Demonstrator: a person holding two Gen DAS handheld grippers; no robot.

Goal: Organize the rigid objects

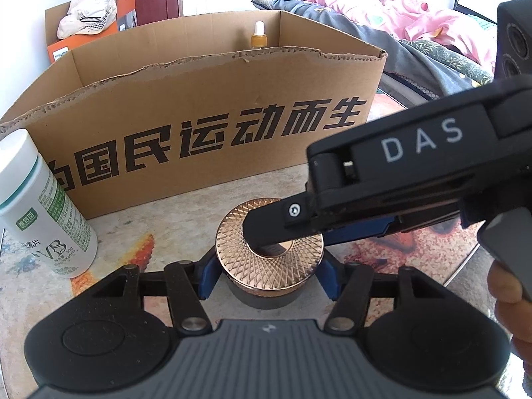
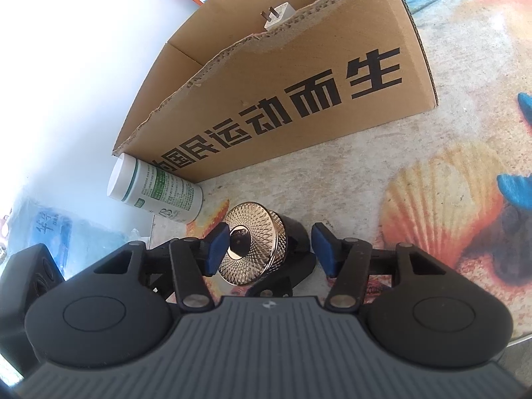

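Risk of tipping or skidding the jar at lower centre of the desk if either gripper shifts sideways: left gripper half open and straddling it without pressing, right gripper half open, one pad beside the lid. Dark squat body, copper knurled lid with recessed centre; upright, just before the cardboard box.
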